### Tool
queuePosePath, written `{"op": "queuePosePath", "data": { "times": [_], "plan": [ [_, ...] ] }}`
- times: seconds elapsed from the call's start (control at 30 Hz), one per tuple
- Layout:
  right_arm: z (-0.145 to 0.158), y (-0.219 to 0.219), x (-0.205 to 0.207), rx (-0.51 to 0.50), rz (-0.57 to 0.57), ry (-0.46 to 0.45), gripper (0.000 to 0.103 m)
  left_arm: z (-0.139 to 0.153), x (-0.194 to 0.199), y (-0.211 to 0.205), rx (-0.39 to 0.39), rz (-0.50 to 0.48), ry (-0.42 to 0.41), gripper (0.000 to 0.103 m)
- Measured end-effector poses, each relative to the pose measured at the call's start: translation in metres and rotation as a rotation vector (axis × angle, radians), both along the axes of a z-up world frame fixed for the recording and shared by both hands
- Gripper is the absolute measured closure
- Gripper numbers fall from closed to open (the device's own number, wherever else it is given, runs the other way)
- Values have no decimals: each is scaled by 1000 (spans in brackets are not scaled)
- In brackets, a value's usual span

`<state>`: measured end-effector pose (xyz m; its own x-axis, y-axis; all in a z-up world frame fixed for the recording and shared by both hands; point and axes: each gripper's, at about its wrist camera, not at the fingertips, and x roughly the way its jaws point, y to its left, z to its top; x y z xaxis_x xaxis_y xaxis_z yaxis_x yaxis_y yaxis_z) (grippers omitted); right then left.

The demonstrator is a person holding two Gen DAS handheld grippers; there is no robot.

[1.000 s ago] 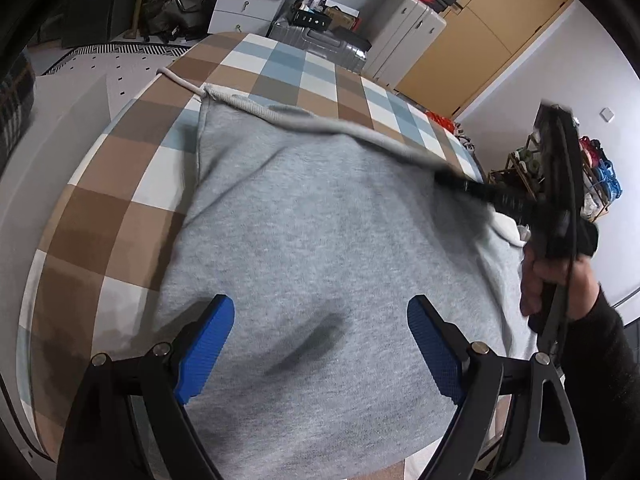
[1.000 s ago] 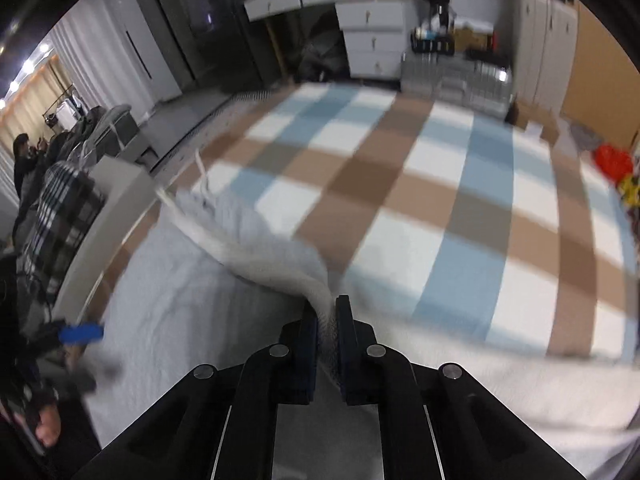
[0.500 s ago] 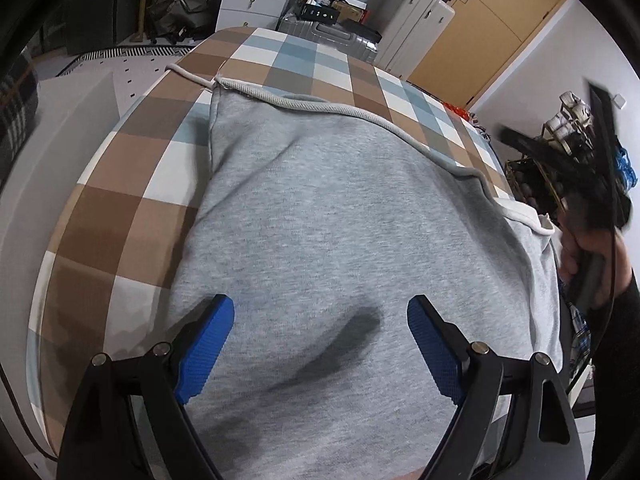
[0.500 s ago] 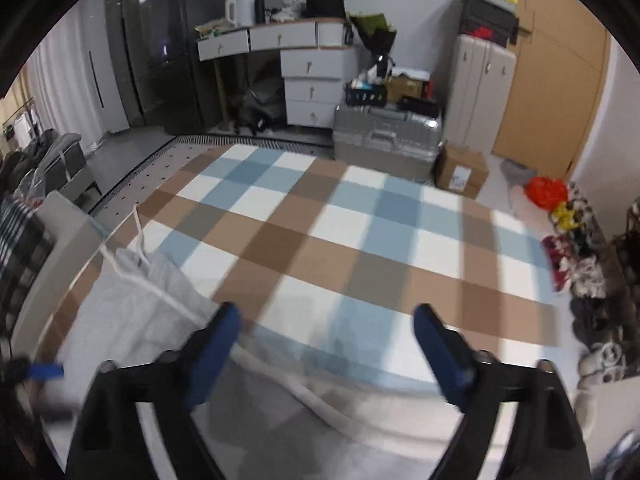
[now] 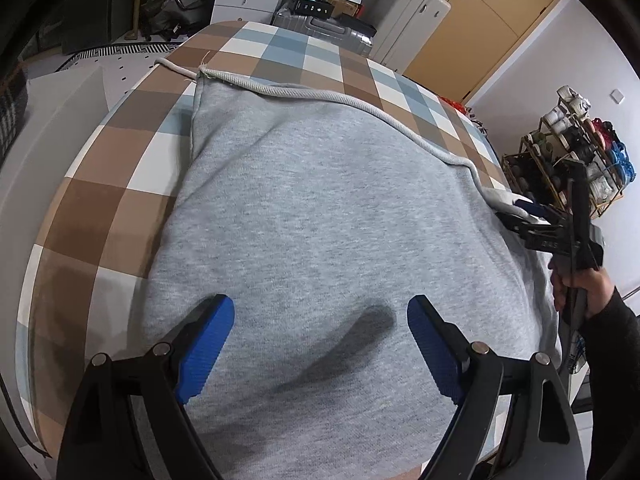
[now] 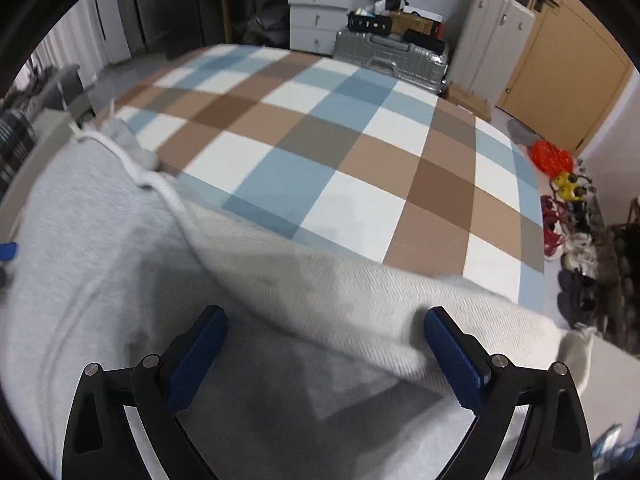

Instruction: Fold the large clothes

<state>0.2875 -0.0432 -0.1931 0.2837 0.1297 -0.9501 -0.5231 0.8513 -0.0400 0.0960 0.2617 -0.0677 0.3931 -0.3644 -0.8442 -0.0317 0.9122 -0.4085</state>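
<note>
- The grey garment [image 5: 320, 220] lies spread over the near half of the checked bedcover [image 5: 288, 52], its corded edge [image 5: 328, 98] running along the far side from left to right.
- In the right wrist view, a paler inner layer [image 6: 360, 292] of the same garment shows as a turned-back fold at the near right, with bare bedcover [image 6: 320, 140] beyond it.
- Our left gripper [image 5: 320, 344] hangs over the near middle of the cloth with its jaws wide and nothing between them.
- Our right gripper [image 6: 326, 354] is also spread wide above the pale fold, and its pads do not press on the cloth.
- To do this step well, we judge that the right claw should come down on the loose right edge and pinch both layers together, not only the top one.
- We would take the edge close to its corner, so the next fold stays square to the corded edge.
- The left claw should likely take the matching near edge, so that both sides lift evenly.
- A risk we see: the turned-back layer could bunch under the fold if it is not smoothed first.
- Compared with 1 second ago, the right claw has let go: it was then clamped narrow on the white cord edge, and now it is wide and empty.
- The cloth has settled flatter, and the left claw is unchanged.
</note>
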Motion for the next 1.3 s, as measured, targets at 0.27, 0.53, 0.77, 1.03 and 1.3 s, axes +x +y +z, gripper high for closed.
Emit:
{"op": "queuePosePath", "data": {
  "times": [0.27,0.53,0.77,1.03,1.3],
  "plan": [
    [4,-10,25,44,-75,-14,103,-2,3,-3,34,-10,-5,18],
    [38,-48,46,97,-312,-208,100,-4,6,-6,63,-15,-13,18],
    [76,-83,11,215,-356,-191,29,-2,5,-4,57,-18,-17,18],
    [38,-91,-23,277,-397,104,21,0,2,-8,60,-15,-17,18],
    [-3,-67,20,123,-463,109,13,-3,2,-8,86,-25,-23,18]
  ]
}}
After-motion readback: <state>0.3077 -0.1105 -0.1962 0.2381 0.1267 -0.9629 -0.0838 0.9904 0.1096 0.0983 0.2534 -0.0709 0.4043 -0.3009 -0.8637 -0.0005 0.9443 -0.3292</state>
